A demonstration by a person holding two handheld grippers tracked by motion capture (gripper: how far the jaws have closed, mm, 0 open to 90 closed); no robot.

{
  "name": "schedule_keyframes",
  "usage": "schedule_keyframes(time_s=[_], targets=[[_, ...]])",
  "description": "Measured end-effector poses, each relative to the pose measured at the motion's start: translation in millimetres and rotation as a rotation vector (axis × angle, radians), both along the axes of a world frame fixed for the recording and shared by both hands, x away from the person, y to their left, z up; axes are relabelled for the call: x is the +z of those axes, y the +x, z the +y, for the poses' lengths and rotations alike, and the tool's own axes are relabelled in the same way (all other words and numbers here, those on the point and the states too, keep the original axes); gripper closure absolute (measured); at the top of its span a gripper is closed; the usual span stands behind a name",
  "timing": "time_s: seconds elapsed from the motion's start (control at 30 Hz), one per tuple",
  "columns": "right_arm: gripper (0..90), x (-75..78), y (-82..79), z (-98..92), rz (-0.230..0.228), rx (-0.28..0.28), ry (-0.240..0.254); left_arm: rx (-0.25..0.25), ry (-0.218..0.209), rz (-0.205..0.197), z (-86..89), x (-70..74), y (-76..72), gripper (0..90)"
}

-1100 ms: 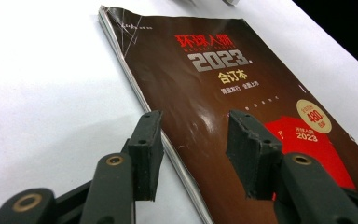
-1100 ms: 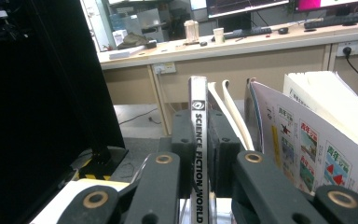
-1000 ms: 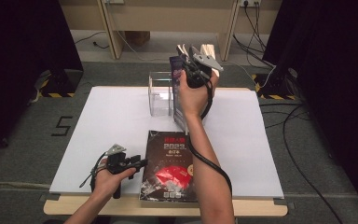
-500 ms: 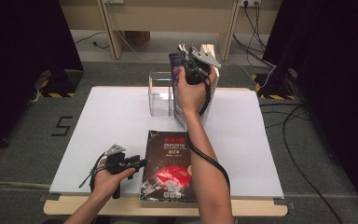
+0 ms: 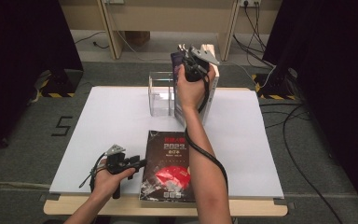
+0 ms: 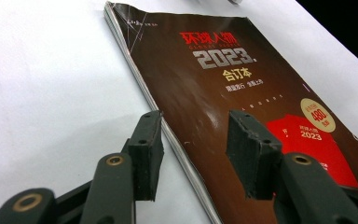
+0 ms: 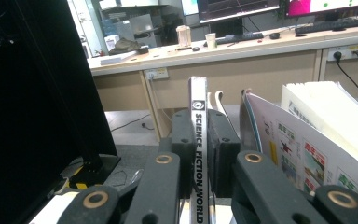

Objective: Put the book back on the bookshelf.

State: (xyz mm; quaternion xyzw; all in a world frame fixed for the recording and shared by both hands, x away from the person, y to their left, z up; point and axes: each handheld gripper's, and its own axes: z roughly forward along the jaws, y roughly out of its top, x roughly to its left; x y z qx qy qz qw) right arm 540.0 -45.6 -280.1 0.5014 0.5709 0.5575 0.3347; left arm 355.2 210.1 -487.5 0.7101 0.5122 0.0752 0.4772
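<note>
Thin magazine point(image 7: 198, 140) with "SCIENCE FICTION WORLD" on its spine, upright, clamped spine-on in right tongs point(image 7: 199, 135) at the far edge of the desk point(image 5: 98, 121), by the clear acrylic stand point(image 5: 161, 93). Other upright magazines point(image 7: 307, 149) just beside it. Left tongs point(image 6: 193, 149) spread apart, holding nothing, straddling the near-left edge of the dark 2023 magazine point(image 6: 242, 93) lying flat at the front of the desk.

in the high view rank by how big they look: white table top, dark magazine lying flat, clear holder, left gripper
1. white table top
2. dark magazine
3. clear holder, though it stands farther from the camera, so it may look smaller than it is
4. left gripper
</note>
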Motion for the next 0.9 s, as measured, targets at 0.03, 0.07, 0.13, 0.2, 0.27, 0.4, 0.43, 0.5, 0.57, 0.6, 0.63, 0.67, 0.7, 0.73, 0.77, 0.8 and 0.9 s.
schedule_keyframes(time_s=[0.03, 0.07, 0.13, 0.2, 0.27, 0.4, 0.43, 0.5, 0.57, 0.6, 0.63, 0.67, 0.7, 0.73, 0.77, 0.8, 0.9], targets=[[83.3, 0.6, 0.8, 0.7, -0.002, 0.002, -0.006, -0.001, -0.001, -0.001, 0.2, 0.2, 0.0, 54.8], [83.3, 1.0, 1.2, 2.1, -0.004, 0.0, -0.004, -0.001, 0.0, 0.002, 0.6, 0.8, -0.4, 54.8], [83.3, -0.3, 1.9, 3.6, -0.013, -0.002, -0.012, 0.003, -0.003, 0.0, 1.2, 0.8, -0.4, 54.8], [83.3, -1.2, 2.8, 5.4, -0.019, -0.001, -0.007, 0.003, -0.001, 0.001, 2.4, 0.9, -0.3, 54.9], [83.3, -0.9, 3.4, 7.0, -0.024, -0.003, -0.008, 0.003, -0.008, -0.004, 2.9, 0.5, -0.1, 54.9], [83.3, -1.6, 8.0, 9.5, -0.05, -0.01, -0.01, 0.006, -0.004, 0.003, 3.1, 0.3, 0.4, 54.8], [83.3, -1.3, 8.9, 9.8, -0.046, -0.012, -0.013, 0.006, -0.005, 0.003, 3.1, 0.3, 0.6, 54.9], [83.2, -1.6, 11.5, 9.6, -0.044, -0.016, -0.019, 0.005, -0.005, 0.005, 3.3, 0.2, 1.1, 54.9], [83.2, -2.8, 10.8, 12.0, -0.056, -0.029, -0.036, 0.003, -0.005, 0.006, 3.5, -1.1, 1.8, 55.0], [83.2, -3.8, 10.3, 12.5, -0.057, -0.03, -0.051, 0.002, -0.008, 0.009, 3.1, -2.3, 2.1, 55.0], [83.1, -5.6, 9.2, 13.4, -0.064, -0.027, -0.052, 0.003, -0.006, 0.013, 2.4, -3.0, 2.1, 55.0], [83.1, -6.8, 7.5, 13.7, -0.073, -0.027, -0.057, 0.0, -0.008, 0.014, 1.9, -3.8, 1.9, 55.0], [83.1, -7.4, 5.1, 14.9, -0.07, -0.031, -0.059, -0.003, -0.002, 0.014, 1.4, -3.9, 1.4, 55.0], [83.0, -8.1, 3.4, 15.1, -0.075, -0.031, -0.075, -0.004, -0.007, 0.013, 0.5, -4.1, 1.0, 55.0], [83.0, -8.9, 1.7, 15.4, -0.079, -0.033, -0.078, -0.005, -0.007, 0.012, 0.1, -3.9, 0.5, 55.0], [82.9, -9.5, -0.5, 15.6, -0.078, -0.035, -0.076, -0.006, -0.006, 0.01, 0.0, -3.6, 0.2, 54.9], [82.8, -11.7, -8.8, 16.2, -0.09, -0.043, -0.088, -0.005, -0.007, 0.01, 0.0, -3.6, 0.4, 55.0]])
